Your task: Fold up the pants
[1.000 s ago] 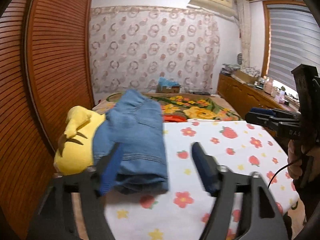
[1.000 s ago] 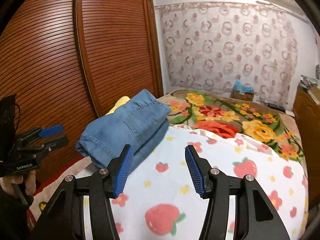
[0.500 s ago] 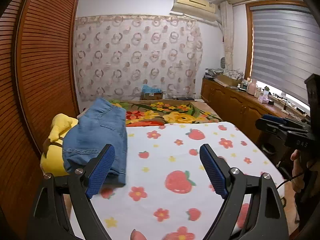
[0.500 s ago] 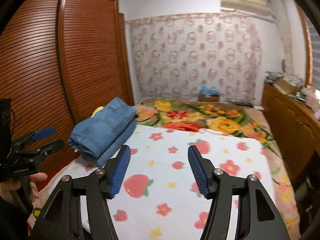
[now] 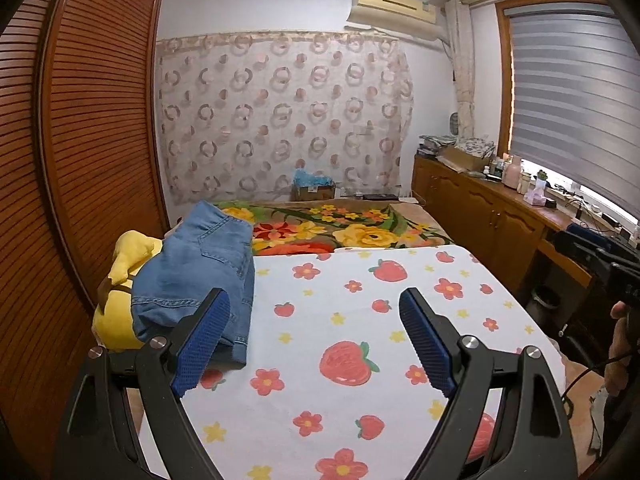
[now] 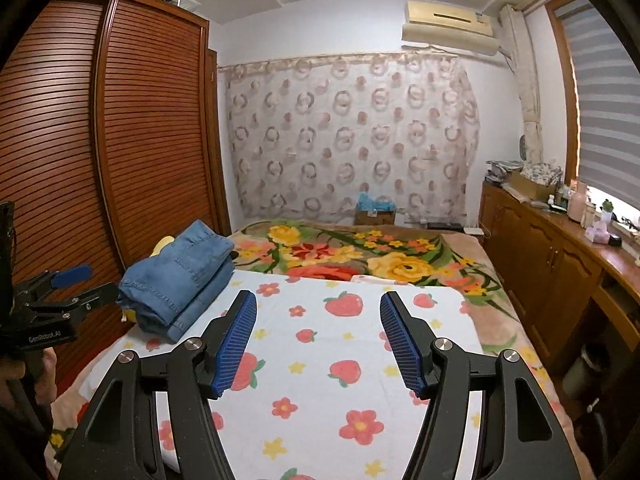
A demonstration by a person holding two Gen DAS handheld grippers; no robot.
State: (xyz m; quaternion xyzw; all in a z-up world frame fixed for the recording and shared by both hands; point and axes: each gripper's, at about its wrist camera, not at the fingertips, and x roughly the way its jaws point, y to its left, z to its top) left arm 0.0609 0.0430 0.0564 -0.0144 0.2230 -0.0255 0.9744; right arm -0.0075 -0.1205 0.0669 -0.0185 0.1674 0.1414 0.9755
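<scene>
The folded blue jeans [image 5: 196,276] lay at the left edge of the bed, at about ten o'clock from the left tongs [image 5: 316,340], resting partly on a yellow plush toy [image 5: 120,280] that sat against the slatted wooden wardrobe [image 5: 80,160]. In the right wrist view the same jeans [image 6: 180,280] sat at ten o'clock, stacked in several layers, with only a bit of the toy showing behind them.

The left tongs stood spread wide with nothing between their blue pads [image 5: 202,338]; the left pad overlapped the jeans' near hem in the picture, but whether it touched the denim could not be told. The right tongs [image 6: 318,340] were also spread, their jaws having just been opening, with only the strawberry-and-flower sheet [image 6: 340,360] beneath them.

Beyond the sheet, at twelve o'clock, a floral blanket [image 6: 360,256] covered the far part of the bed, and a circle-patterned curtain [image 6: 352,136] hung on the far wall. A wooden sideboard [image 5: 480,208] ran along the three o'clock side under a window blind [image 5: 568,100].

A hand [image 6: 24,372] gripped the left tool at nine o'clock in the right view.
</scene>
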